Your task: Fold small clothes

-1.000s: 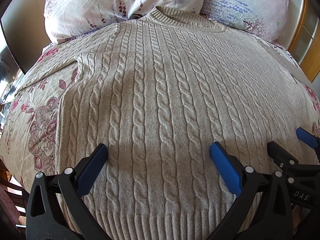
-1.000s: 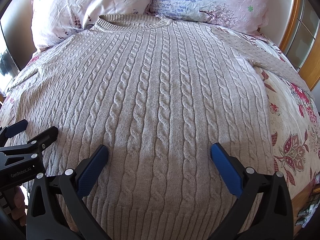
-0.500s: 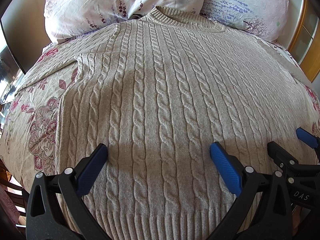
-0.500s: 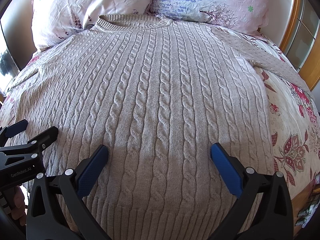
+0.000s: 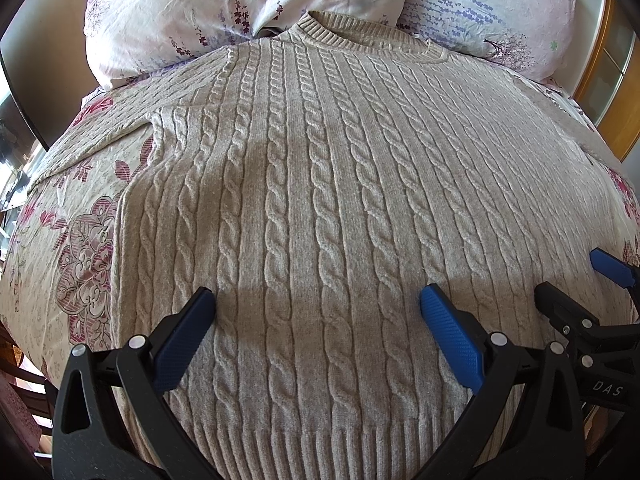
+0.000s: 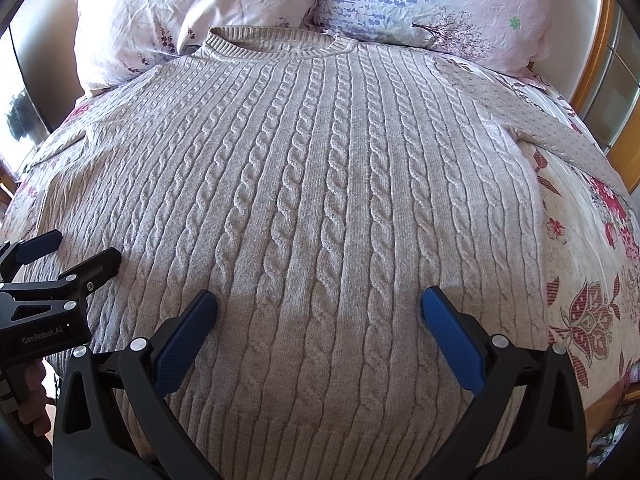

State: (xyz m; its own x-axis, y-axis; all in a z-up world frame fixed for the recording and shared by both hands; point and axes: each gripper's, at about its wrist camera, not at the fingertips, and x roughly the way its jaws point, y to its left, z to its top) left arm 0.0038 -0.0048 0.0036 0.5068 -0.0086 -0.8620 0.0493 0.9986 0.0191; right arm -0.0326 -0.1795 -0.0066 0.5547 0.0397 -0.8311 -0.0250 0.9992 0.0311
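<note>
A beige cable-knit sweater (image 5: pixel 320 184) lies flat and face up on the bed, collar toward the pillows and ribbed hem nearest me; it also fills the right wrist view (image 6: pixel 320 184). My left gripper (image 5: pixel 316 304) is open and empty, hovering over the lower left part of the sweater. My right gripper (image 6: pixel 316 304) is open and empty over the lower right part. Each gripper shows in the other's view: the right one at the right edge (image 5: pixel 576 280), the left one at the left edge (image 6: pixel 68 252). The sleeves spread out to both sides.
Two floral pillows (image 5: pixel 240 4) (image 6: pixel 432 8) lie behind the collar. The floral bedsheet (image 5: pixel 72 240) (image 6: pixel 588 280) shows on both sides of the sweater. A wooden frame (image 6: pixel 592 60) stands at the far right.
</note>
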